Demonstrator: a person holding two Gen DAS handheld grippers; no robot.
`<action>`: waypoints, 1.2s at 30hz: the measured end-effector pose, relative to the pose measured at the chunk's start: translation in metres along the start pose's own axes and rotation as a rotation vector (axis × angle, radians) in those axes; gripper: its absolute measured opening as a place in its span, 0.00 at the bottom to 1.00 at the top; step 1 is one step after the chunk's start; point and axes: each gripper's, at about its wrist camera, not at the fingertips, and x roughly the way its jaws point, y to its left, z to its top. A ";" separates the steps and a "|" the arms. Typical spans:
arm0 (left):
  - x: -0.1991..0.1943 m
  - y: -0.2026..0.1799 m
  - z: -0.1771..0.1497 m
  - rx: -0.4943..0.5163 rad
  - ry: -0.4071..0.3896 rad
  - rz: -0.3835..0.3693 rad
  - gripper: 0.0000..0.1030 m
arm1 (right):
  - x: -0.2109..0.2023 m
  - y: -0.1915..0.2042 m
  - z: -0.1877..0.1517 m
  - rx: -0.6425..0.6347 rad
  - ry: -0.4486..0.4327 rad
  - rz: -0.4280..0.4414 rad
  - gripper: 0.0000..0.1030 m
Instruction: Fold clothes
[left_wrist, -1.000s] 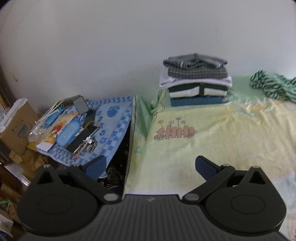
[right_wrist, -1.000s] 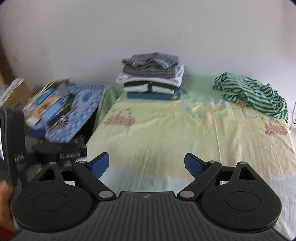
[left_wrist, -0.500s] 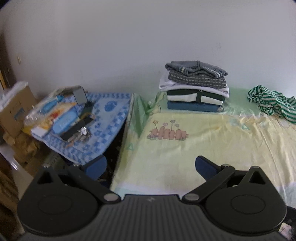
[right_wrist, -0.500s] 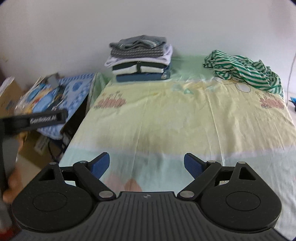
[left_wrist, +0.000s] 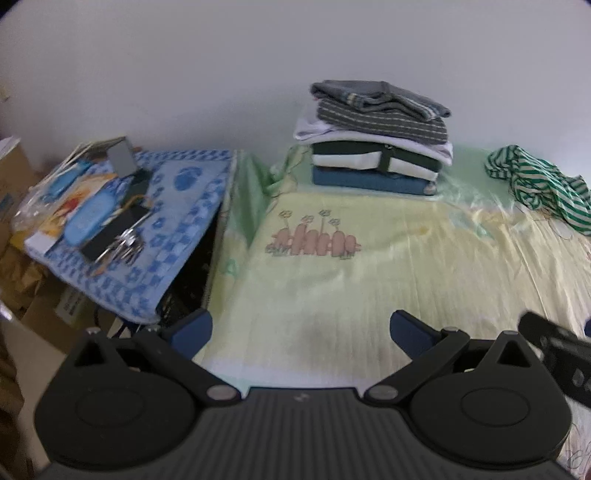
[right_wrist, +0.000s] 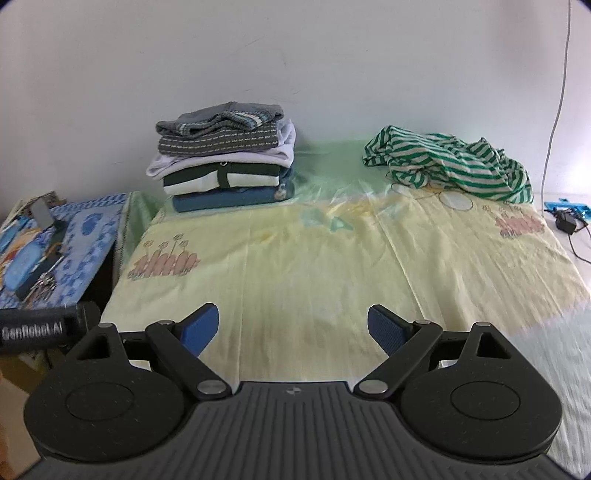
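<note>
Looking from the left wrist, the left gripper (left_wrist: 301, 328) hovered low in the frame over the yellow sheet (left_wrist: 388, 258) with its jaws spread wide and empty, a stack (left_wrist: 376, 140) of folded clothes sat upper centre against the wall, a crumpled striped shirt (left_wrist: 539, 184) lay at the right edge, and a cluttered side table (left_wrist: 184, 206) stood at left. From the right wrist, the right gripper (right_wrist: 293, 326) likewise gaped wide and held nothing above the sheet (right_wrist: 314, 266), with the stack (right_wrist: 225, 155) upper left of centre and the striped shirt (right_wrist: 450, 162) loose at upper right, well apart from both grippers.
</note>
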 end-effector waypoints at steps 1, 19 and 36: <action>0.003 0.001 0.003 0.001 -0.001 -0.008 0.99 | 0.003 0.004 0.003 -0.001 -0.008 -0.011 0.88; 0.041 0.001 0.027 0.095 -0.019 -0.086 0.99 | 0.028 0.023 0.024 0.066 -0.042 -0.067 0.88; 0.047 -0.047 0.017 0.069 0.025 -0.072 0.99 | 0.029 -0.016 0.031 0.024 -0.041 0.013 0.88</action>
